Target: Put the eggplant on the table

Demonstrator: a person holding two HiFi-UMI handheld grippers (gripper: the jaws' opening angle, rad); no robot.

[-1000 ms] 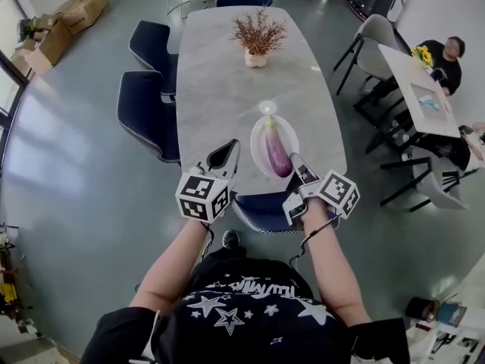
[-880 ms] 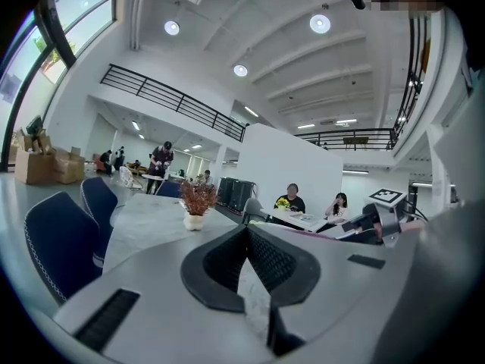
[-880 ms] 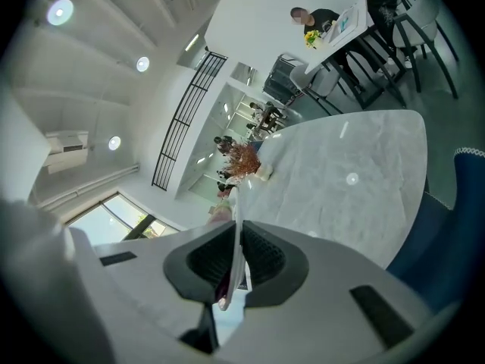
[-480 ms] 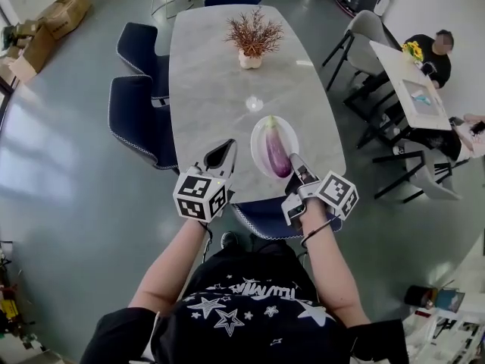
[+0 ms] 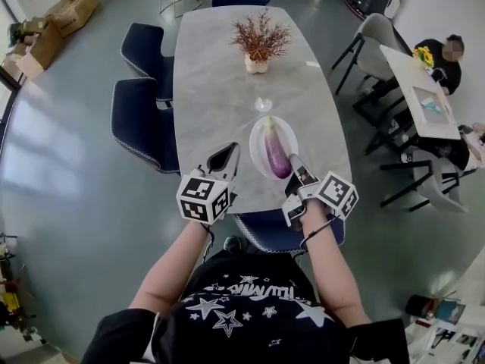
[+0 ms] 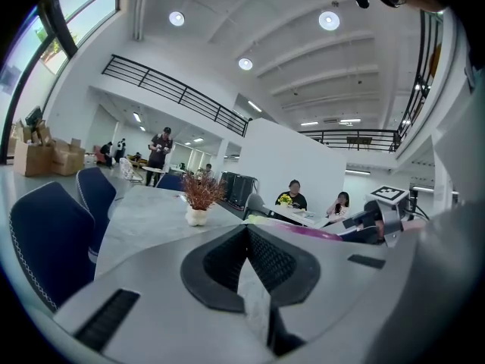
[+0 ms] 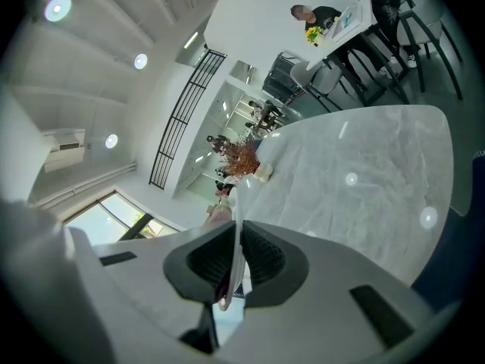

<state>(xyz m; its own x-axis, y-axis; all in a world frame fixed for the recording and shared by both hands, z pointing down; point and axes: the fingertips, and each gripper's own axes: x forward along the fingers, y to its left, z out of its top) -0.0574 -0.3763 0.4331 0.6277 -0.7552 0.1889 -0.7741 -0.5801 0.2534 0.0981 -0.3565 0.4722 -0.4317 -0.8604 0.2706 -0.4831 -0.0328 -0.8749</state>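
A purple eggplant (image 5: pixel 277 154) lies lengthwise on a white plate (image 5: pixel 256 139) near the front end of the long grey marble table (image 5: pixel 220 89). My right gripper (image 5: pixel 294 160) is at the plate's near right rim and is shut on it. In the right gripper view the thin white plate rim (image 7: pixel 232 268) runs between the closed pads of the right gripper (image 7: pixel 236 230), with the eggplant (image 7: pixel 218 217) just beyond. My left gripper (image 5: pixel 225 155) hovers over the table left of the plate, shut and holding nothing. The left gripper view shows the left gripper (image 6: pixel 246 230) and the eggplant (image 6: pixel 311 232) to its right.
A vase of dried twigs (image 5: pixel 259 40) stands at the table's far end, and a small clear object (image 5: pixel 263 105) sits just beyond the plate. Dark blue chairs (image 5: pixel 144 116) line the left side, and another (image 5: pixel 273 230) is tucked under the near edge. A person (image 5: pixel 447 55) sits at a table on the right.
Only the head camera has swayed a little. Both grippers, the plate and the eggplant keep the same places on the table.
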